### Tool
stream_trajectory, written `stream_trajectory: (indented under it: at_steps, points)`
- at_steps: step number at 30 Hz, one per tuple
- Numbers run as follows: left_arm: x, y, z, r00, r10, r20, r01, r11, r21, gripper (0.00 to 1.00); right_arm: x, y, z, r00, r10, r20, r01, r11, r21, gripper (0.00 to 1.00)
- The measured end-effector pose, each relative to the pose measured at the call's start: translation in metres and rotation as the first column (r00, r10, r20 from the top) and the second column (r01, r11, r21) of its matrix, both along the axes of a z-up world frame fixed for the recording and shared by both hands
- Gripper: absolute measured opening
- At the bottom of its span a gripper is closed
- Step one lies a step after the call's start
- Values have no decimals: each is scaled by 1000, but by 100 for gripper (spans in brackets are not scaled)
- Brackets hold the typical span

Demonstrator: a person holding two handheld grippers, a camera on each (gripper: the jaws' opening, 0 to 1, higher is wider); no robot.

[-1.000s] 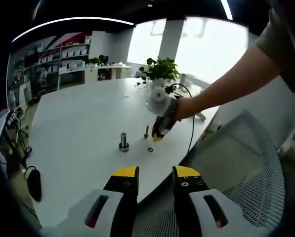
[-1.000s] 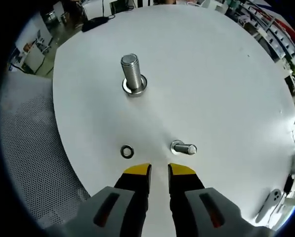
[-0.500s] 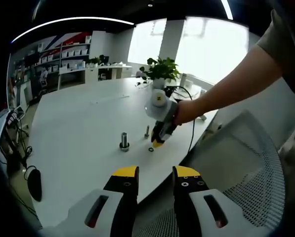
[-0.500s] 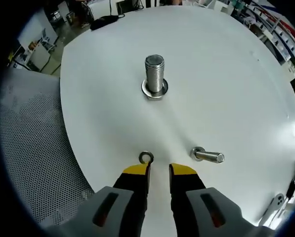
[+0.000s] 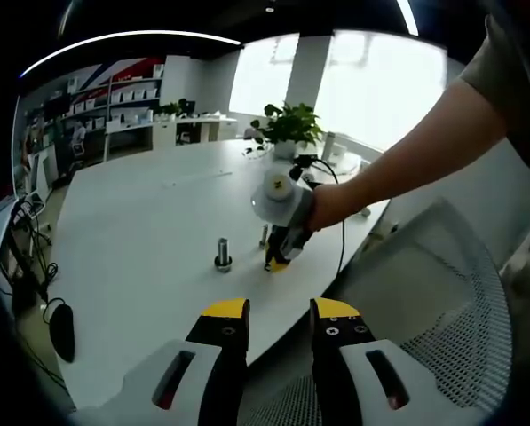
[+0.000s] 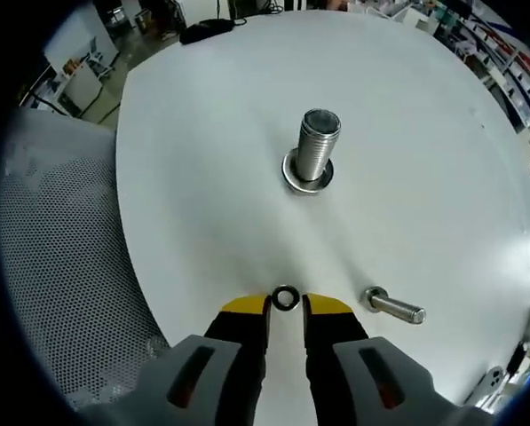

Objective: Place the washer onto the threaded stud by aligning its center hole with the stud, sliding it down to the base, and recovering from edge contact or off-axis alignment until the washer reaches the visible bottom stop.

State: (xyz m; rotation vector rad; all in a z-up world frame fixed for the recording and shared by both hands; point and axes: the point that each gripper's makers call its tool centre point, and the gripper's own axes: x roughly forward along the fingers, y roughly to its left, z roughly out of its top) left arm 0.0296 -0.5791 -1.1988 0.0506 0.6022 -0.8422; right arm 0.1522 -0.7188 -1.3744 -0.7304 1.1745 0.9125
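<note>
Left gripper (image 5: 279,311): hung back off the table's (image 5: 131,231) near edge, jaws spread, holding nothing.
Big stud (image 6: 316,149): stood upright well ahead of the right gripper (image 6: 286,306), its base bare.
Washer (image 6: 286,297): lay flat on the table, right between the right gripper's parted fingertips (image 6: 247,306), not yet pinched.
Small bolt (image 6: 393,307): lay on its side just right of those jaws.
Progress: early; grasping, lifting, aligning and sliding down all remained, as I judged it.
</note>
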Motion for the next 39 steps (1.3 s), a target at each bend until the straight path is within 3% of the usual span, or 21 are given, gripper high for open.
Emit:
stream_trajectory:
  at_steps: [7,11,16,24,32,36,39]
  points:
    - [-1,0,0,1000,-4,-2,4,1000,1,25,-1,-9,0,1000,8,-5,-8,1000,13,16]
    - [0,0,0,1000,-3,-1,3,1000,0,25,-2,-7,1,999,-36,-36,37,999,39,18]
    - [0,-1,0,1000,-5,0,5,1000,-1,25,-4,-6,-1,998,63,-24,-64,997,-39,18]
    - [0,-1,0,1000,-4,-1,4,1000,-1,25,-1,-5,-1,997,79,-26,-81,995,-57,15]
    - [0,0,-1,1000,0,-2,0,1000,2,25,-1,-4,-2,995,81,-62,-89,987,-137,14]
    - [1,1,0,1000,5,0,-5,1000,1,25,-2,-4,-2,998,58,-26,-62,985,-163,14]
    - [1,1,0,1000,8,3,-8,1000,-1,25,-1,-6,-2,1000,-1,28,3,996,-91,14]
